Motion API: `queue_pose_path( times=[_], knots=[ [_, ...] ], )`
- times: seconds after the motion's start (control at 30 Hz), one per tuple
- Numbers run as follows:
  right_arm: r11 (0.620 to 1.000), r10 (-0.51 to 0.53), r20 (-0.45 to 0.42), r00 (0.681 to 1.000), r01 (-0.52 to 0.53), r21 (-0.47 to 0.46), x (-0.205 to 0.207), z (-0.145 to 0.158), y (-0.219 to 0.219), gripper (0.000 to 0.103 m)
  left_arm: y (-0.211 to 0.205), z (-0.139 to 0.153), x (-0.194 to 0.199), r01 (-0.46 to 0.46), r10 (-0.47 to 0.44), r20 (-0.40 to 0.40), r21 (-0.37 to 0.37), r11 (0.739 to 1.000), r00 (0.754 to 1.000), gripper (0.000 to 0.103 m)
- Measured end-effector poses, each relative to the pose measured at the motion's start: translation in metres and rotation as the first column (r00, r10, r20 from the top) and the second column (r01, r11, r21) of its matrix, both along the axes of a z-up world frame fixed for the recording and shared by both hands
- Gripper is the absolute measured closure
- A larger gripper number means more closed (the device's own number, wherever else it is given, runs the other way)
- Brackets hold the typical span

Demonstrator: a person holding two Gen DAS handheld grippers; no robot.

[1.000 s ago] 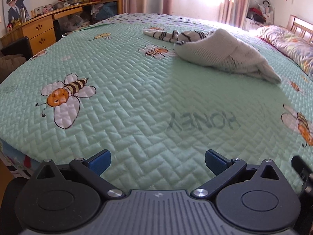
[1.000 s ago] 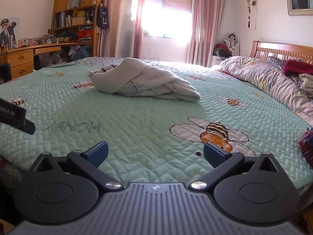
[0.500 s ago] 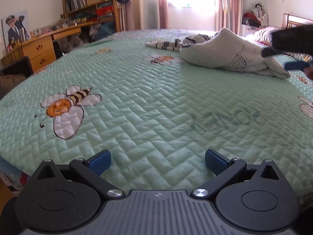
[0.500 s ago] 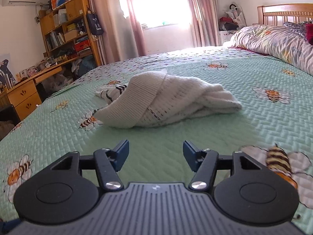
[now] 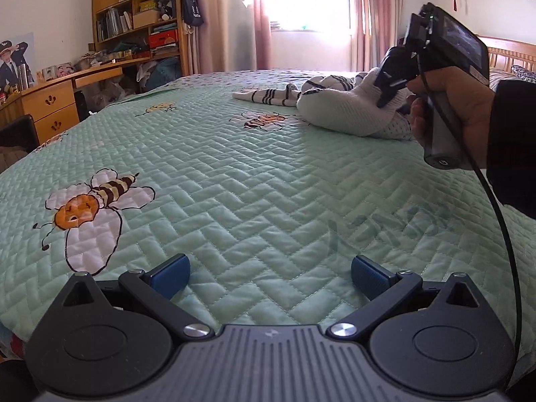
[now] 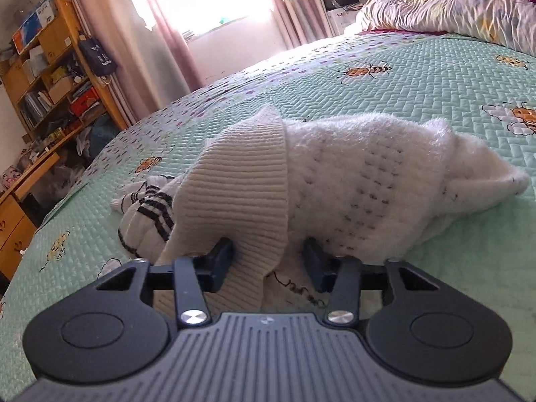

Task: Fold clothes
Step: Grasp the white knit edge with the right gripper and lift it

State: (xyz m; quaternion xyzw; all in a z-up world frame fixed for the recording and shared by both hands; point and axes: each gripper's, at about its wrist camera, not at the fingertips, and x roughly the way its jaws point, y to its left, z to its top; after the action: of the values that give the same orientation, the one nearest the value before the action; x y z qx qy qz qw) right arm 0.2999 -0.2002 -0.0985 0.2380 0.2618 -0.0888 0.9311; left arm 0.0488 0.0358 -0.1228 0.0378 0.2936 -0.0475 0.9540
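Observation:
A crumpled white knit sweater with a black-striped sleeve lies on the green bee-print bedspread. My right gripper has pushed into its near edge. The jaws are closing, and the ribbed hem hangs between them without being clearly pinched. The left wrist view shows the same sweater far across the bed, with a person's hand holding the right gripper into it. My left gripper hovers open and empty over the bedspread near the front edge.
A wooden desk and a bookshelf stand along the left wall past the bed's edge. A floral duvet is heaped at the headboard end. A cable hangs from the right gripper.
My right gripper swept across the bed to the sweater, rolled, and narrowed its jaws around the ribbed hem. My left gripper sank a little and tilted, staying open.

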Motion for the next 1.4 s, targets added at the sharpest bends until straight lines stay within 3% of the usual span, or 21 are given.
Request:
queue_pose_path(
  times=[0.1, 0.23, 0.3, 0.43, 0.6, 0.67, 0.7, 0.73, 0.8, 1.0, 1.07, 1.17, 1.2, 1.27, 1.3, 1.4],
  knots=[
    [0.999, 0.008, 0.038, 0.999, -0.009, 0.034, -0.021, 0.005, -0.006, 0.099, 0.001, 0.000, -0.001, -0.001, 0.001, -0.001, -0.002, 1.000, 1.000, 0.001],
    [0.995, -0.011, 0.172, 0.985, -0.007, 0.103, -0.089, 0.036, -0.036, 0.102, 0.000, -0.001, -0.006, -0.004, 0.004, 0.005, 0.009, 1.000, 1.000, 0.001],
    [0.998, -0.018, 0.218, 0.976, 0.003, 0.069, -0.128, 0.052, -0.050, 0.102, -0.001, -0.001, -0.009, -0.012, 0.012, 0.011, 0.011, 1.000, 1.000, 0.001],
    [0.995, -0.042, 0.286, 0.957, 0.013, 0.101, -0.213, 0.070, -0.077, 0.102, -0.005, -0.002, -0.015, -0.018, 0.017, 0.027, 0.031, 0.999, 0.999, 0.001],
    [0.995, 0.007, 0.224, 0.974, 0.016, -0.098, -0.265, 0.061, -0.065, 0.095, -0.007, 0.001, -0.023, -0.026, 0.025, 0.043, 0.033, 0.999, 0.999, 0.001],
    [0.994, -0.028, 0.236, 0.971, 0.052, -0.096, -0.266, 0.065, -0.066, 0.065, -0.011, 0.000, -0.027, -0.027, 0.025, 0.058, 0.049, 0.998, 0.998, 0.001],
    [0.995, -0.048, 0.236, 0.971, 0.068, -0.078, -0.262, 0.067, -0.068, 0.030, -0.013, -0.001, -0.028, -0.023, 0.020, 0.063, 0.059, 0.998, 0.998, 0.001],
    [0.995, -0.073, 0.240, 0.968, 0.086, -0.045, -0.255, 0.071, -0.070, 0.012, -0.014, -0.001, -0.029, -0.020, 0.015, 0.069, 0.070, 0.997, 0.998, 0.001],
    [0.997, -0.074, 0.259, 0.963, 0.077, 0.001, -0.236, 0.075, -0.070, 0.012, -0.017, -0.003, -0.029, -0.017, 0.010, 0.084, 0.086, 0.996, 0.996, 0.001],
    [0.998, 0.010, 0.238, 0.971, 0.007, -0.068, -0.143, 0.088, -0.030, 0.012, -0.018, -0.008, -0.025, -0.005, -0.005, 0.093, 0.103, 0.995, 0.996, 0.001],
    [0.994, 0.033, 0.197, 0.980, -0.010, -0.113, -0.104, 0.082, -0.008, 0.013, -0.016, -0.009, -0.022, 0.000, -0.008, 0.088, 0.095, 0.995, 0.996, 0.001],
    [0.964, 0.055, 0.110, 0.992, -0.024, -0.265, -0.054, 0.057, 0.028, 0.013, -0.013, -0.008, -0.015, 0.002, -0.007, 0.072, 0.075, 0.997, 0.997, 0.001],
    [0.944, 0.032, 0.067, 0.997, -0.008, -0.331, -0.038, 0.044, 0.036, 0.016, -0.011, -0.007, -0.012, 0.001, -0.006, 0.067, 0.070, 0.998, 0.998, 0.001],
    [0.920, -0.059, -0.008, 0.998, 0.051, -0.390, -0.020, 0.022, 0.035, 0.047, -0.008, -0.007, -0.008, 0.000, -0.004, 0.058, 0.059, 0.998, 0.998, 0.001],
    [0.935, -0.101, -0.024, 0.995, 0.087, -0.345, -0.021, 0.012, 0.024, 0.069, -0.007, -0.007, -0.006, 0.000, -0.003, 0.054, 0.053, 0.999, 0.999, 0.001],
    [0.953, -0.171, 0.032, 0.985, 0.173, -0.249, -0.047, 0.000, -0.006, 0.091, -0.007, -0.008, -0.004, -0.001, -0.001, 0.052, 0.046, 0.999, 0.999, 0.001]
  ],
)
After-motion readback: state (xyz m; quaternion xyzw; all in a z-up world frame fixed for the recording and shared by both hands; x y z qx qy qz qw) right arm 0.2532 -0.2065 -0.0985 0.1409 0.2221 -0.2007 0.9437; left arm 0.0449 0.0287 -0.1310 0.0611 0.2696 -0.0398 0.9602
